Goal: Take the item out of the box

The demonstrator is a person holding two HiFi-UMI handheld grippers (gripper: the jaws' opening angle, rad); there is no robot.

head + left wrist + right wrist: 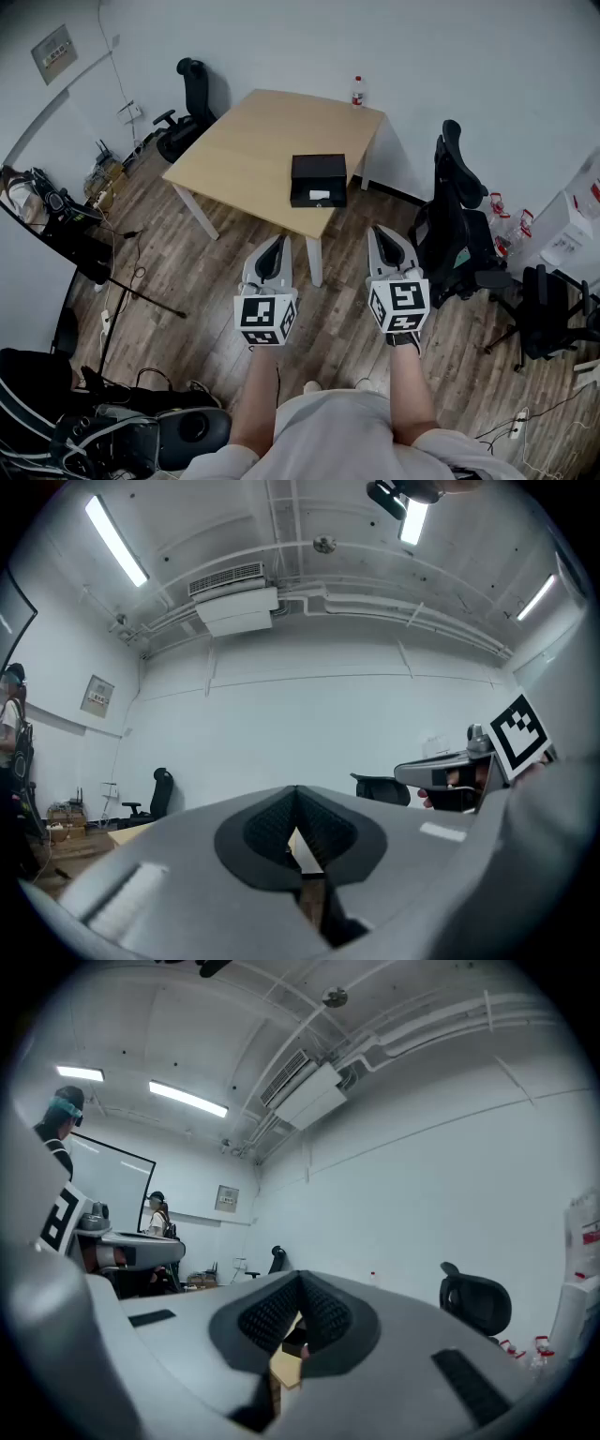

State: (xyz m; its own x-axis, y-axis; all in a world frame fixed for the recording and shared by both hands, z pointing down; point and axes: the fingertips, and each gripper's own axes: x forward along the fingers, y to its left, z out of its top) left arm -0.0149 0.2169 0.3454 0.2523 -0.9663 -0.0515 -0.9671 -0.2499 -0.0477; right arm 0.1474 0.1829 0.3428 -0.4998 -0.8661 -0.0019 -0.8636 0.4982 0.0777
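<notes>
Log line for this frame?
left gripper: shut, empty | right gripper: shut, empty | black rectangular box: on light wooden table, untouched

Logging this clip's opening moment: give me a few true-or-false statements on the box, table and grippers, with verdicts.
1. The box sits on the table. True.
2. The right gripper is shut on the box. False: its jaws are together on nothing, and it is held in the air short of the table.
3. A bottle stands at the table's far edge. True.
4. The left gripper has its jaws wide apart. False: they meet at the tips, with nothing between them.
</notes>
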